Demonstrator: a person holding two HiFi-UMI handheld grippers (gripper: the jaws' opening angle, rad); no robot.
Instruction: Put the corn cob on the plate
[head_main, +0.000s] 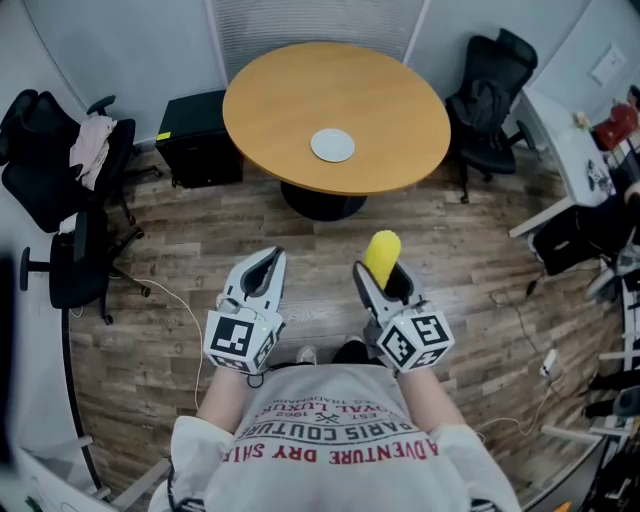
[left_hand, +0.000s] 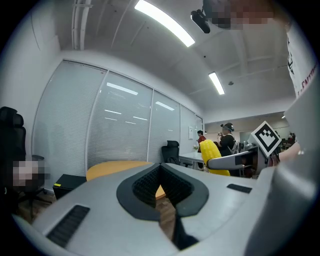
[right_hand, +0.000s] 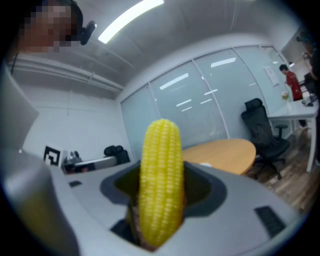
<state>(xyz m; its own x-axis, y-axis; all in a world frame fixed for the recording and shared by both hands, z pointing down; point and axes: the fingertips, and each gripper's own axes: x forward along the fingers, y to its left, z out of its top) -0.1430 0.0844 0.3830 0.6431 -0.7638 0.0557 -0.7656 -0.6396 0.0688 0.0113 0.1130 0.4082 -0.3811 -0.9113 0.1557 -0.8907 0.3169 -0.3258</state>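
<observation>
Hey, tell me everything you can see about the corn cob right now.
The corn cob is bright yellow, with rows of kernels, a rounded tip and no husk. The jaws of the right gripper clamp its lower part, and its tip sticks out past them. Nothing else touches it. It is in the air above the wood floor, short of the round table and the plate.

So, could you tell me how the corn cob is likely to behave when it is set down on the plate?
The corn cob looks stiff: it stands upright out of the right gripper without sagging. Its round, tapered shape would probably let it roll on the flat-looking plate. The bumpy kernels likely give the jaws decent grip.
</observation>
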